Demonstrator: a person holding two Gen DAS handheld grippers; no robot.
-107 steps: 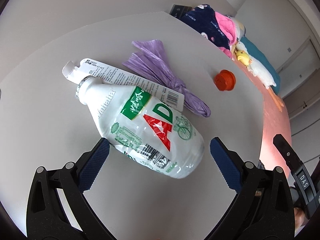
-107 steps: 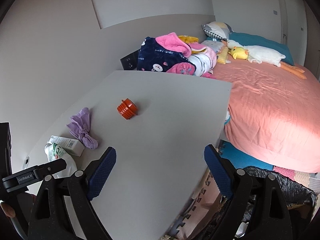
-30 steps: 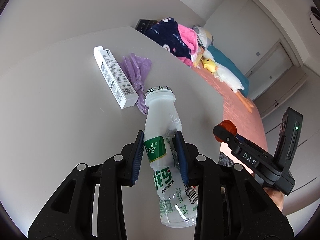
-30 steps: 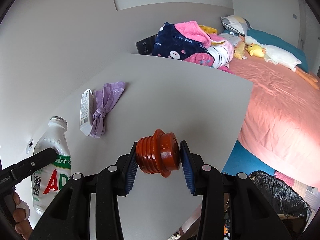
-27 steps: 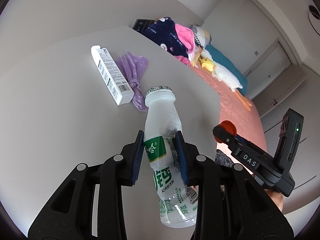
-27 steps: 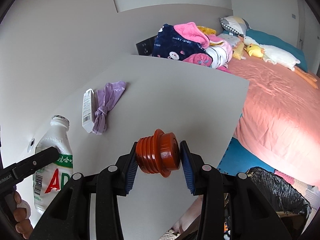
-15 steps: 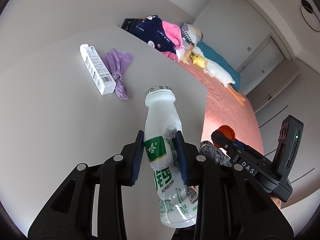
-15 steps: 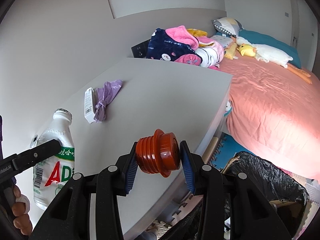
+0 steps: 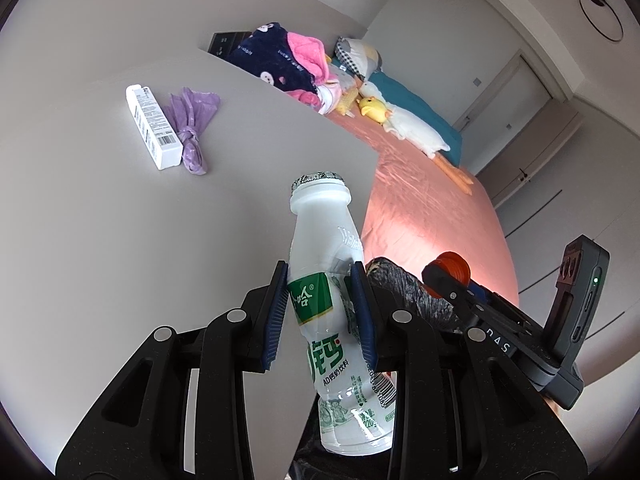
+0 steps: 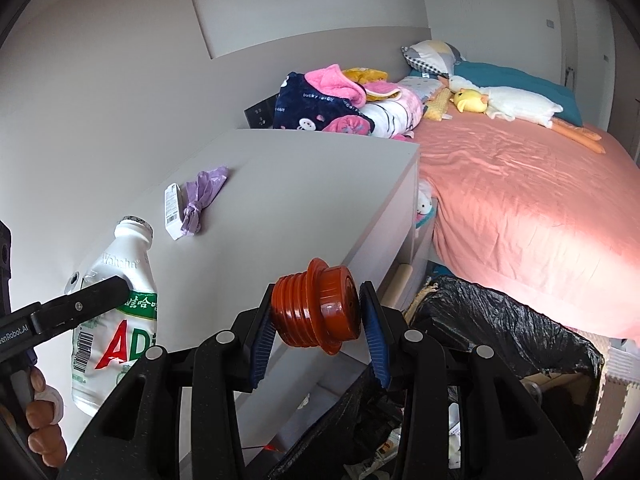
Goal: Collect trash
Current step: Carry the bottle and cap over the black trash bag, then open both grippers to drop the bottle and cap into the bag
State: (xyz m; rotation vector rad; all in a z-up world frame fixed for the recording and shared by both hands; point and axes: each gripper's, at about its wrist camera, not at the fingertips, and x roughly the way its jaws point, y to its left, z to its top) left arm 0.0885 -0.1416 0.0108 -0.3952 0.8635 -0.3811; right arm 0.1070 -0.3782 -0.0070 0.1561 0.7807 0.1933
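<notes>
left tongs [image 9: 322, 307]: bottle [image 9: 334, 280] upright, neck-up

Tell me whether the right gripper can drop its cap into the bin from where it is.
Probably yes. The right gripper holds the orange cap off the table edge, and the black-lined bin sits open just below and to its right, nothing between them.

Both grippers: black plastic frames w/ triangular cut-outs, silver screws at pivots, ribbed blue pads [image 9: 277, 312]. Left gripper [image 9: 322, 307] side reads "GenRobot.AI"; right gripper [image 10: 316, 318] reads "DAS", dark grey module w/ green LED.
</notes>
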